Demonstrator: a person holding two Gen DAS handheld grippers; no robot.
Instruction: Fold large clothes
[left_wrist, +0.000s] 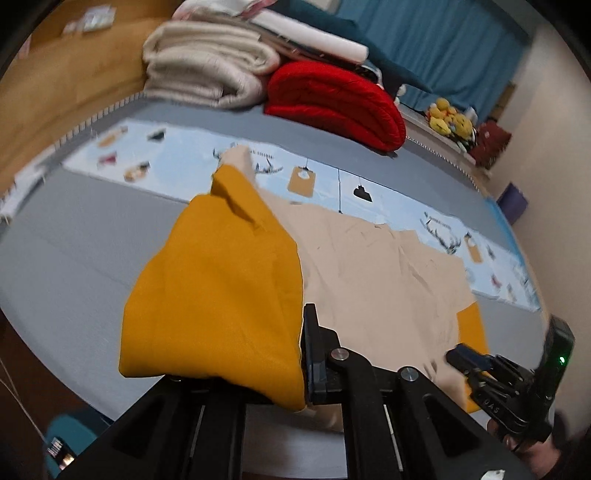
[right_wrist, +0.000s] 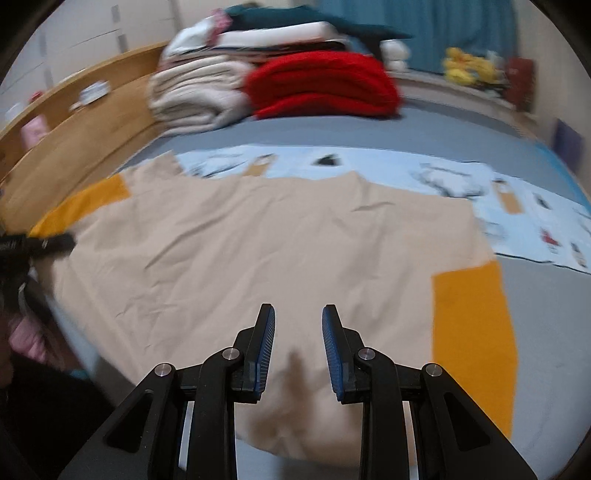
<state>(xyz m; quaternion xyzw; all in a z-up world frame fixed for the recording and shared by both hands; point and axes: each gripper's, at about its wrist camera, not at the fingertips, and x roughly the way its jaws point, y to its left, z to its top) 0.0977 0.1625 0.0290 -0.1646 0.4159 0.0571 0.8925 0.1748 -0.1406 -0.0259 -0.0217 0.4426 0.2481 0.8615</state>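
Your left tool (left_wrist: 301, 354) is clamped on the mustard sleeve (left_wrist: 218, 291) of the garment (left_wrist: 376, 273). The sleeve drapes over the left finger and hides it; only the right finger (left_wrist: 314, 354) shows, pressed against the cloth edge. From the grip the sleeve runs forward toward its cuff, raised above the bed (left_wrist: 74, 236).

Your right tool (right_wrist: 298, 347) has its jaws apart, with nothing between the blue pads (right_wrist: 332, 354). It hangs over the near hem of the garment (right_wrist: 258, 240) (whether the fingertips touch the cloth cannot be told, as the view is blurred). In the left wrist view the same tool (left_wrist: 465, 360) appears at the lower right, over the beige cloth.

The garment lies spread flat on the grey bed (right_wrist: 369, 129), beige body in the middle. The second mustard sleeve (right_wrist: 472, 339) lies flat at the right of the body in the right wrist view. The far edge of the garment overlaps a light blue printed sheet (right_wrist: 388, 170) that runs across the bed.

At the far side of the bed, a folded cream blanket (left_wrist: 207, 66) and a folded red blanket (left_wrist: 332, 99) sit side by side, touching. A wooden headboard (right_wrist: 74, 122) borders the bed on the left. Yellow plush toys (left_wrist: 448, 120) sit beyond the red blanket, in front of a blue curtain (left_wrist: 443, 44).
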